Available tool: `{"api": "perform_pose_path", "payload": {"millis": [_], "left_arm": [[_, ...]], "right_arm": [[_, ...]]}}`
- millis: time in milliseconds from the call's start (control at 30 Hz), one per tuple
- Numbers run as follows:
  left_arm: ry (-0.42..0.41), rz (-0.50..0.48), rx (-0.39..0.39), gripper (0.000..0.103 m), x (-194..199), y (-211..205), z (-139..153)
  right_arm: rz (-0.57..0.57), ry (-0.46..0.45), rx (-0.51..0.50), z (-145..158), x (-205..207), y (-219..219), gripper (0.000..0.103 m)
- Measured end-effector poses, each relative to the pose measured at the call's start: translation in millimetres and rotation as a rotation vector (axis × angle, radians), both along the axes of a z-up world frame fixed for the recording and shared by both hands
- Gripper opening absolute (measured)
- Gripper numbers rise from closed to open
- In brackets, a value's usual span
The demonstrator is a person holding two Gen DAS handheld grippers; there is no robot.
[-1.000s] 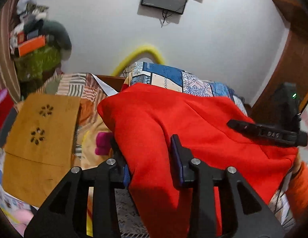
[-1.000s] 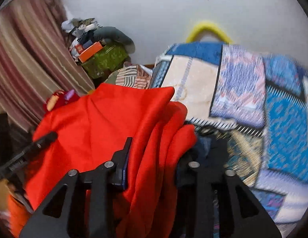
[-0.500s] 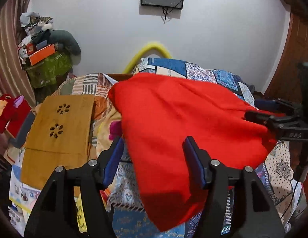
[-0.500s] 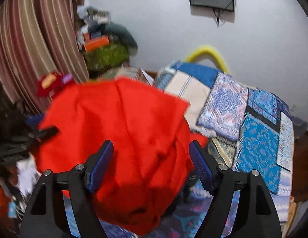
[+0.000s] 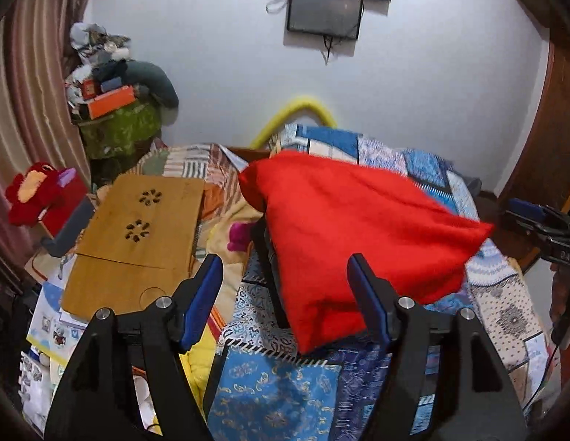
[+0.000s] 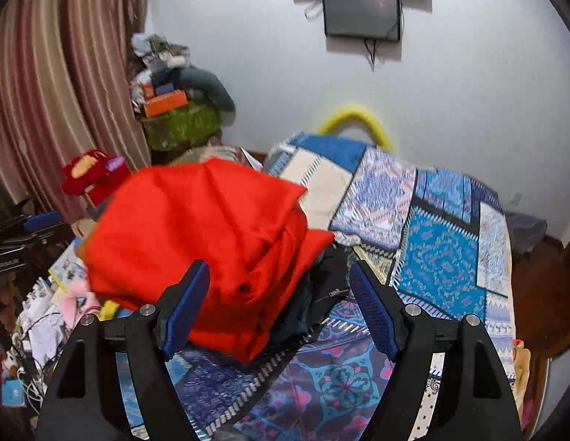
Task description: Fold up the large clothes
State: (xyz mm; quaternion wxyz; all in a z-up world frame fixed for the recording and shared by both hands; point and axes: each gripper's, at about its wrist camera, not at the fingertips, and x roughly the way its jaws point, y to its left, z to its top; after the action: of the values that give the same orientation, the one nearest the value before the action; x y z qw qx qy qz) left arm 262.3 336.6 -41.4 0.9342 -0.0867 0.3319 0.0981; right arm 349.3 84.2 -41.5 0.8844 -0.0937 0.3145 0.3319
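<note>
A large red garment point(image 5: 351, 228) lies bunched and folded over on the patchwork bedspread point(image 5: 277, 386), on top of dark clothes point(image 5: 264, 257). It also shows in the right wrist view point(image 6: 211, 228), with dark clothing point(image 6: 321, 286) under its right side. My left gripper point(image 5: 285, 294) is open and empty, pulled back just in front of the garment. My right gripper point(image 6: 279, 301) is open and empty, also short of the garment. The right gripper's tip shows at the right edge of the left wrist view point(image 5: 542, 220).
A wooden lap desk point(image 5: 137, 239) lies on the bed to the left. A red plush toy point(image 5: 31, 191) and a cluttered green-covered stand point(image 5: 119, 128) sit by the curtain. A yellow foam arch point(image 5: 296, 110) and a wall screen point(image 5: 323, 14) are behind the bed. Cables point(image 6: 31, 330) lie at left.
Both grippers opened and let go of the red garment, then drew back. The garment dropped onto the bed in a heap.
</note>
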Motion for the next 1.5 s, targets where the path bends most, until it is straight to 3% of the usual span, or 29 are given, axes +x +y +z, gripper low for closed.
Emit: {"api": "perform_pose_path", "payload": {"millis": [200, 400, 667, 833, 900, 967, 1100, 1500], "left_arm": [[-0.153, 0.015, 0.079, 0.069, -60, -44, 51], [-0.383, 0.003, 0.136, 0.069, -134, -105, 98], [-0.562, -0.017, 0.173, 0.069, -197, -162, 115], [-0.599, 0.013, 0.156, 0.072, -215, -169, 109], [-0.600, 0.027, 0.147, 0.088, -219, -170, 106], [-0.603, 0.056, 0.151, 0.092, -222, -171, 102], [-0.583, 0.078, 0.166, 0.093, -223, -172, 96], [-0.564, 0.097, 0.175, 0.094, -222, -174, 86]], "right_arm": [[0.019, -0.092, 0.132, 44, -57, -24, 0.075], [0.035, -0.209, 0.313, 86, -124, -56, 0.075], [0.043, -0.322, 0.405, 102, -183, -78, 0.075], [0.016, -0.376, 0.390, 94, -203, -77, 0.078], [0.001, -0.390, 0.381, 91, -205, -76, 0.087], [-0.016, -0.398, 0.376, 90, -206, -75, 0.092], [-0.048, -0.413, 0.363, 86, -207, -73, 0.103], [-0.074, -0.409, 0.354, 76, -216, -80, 0.103]]}}
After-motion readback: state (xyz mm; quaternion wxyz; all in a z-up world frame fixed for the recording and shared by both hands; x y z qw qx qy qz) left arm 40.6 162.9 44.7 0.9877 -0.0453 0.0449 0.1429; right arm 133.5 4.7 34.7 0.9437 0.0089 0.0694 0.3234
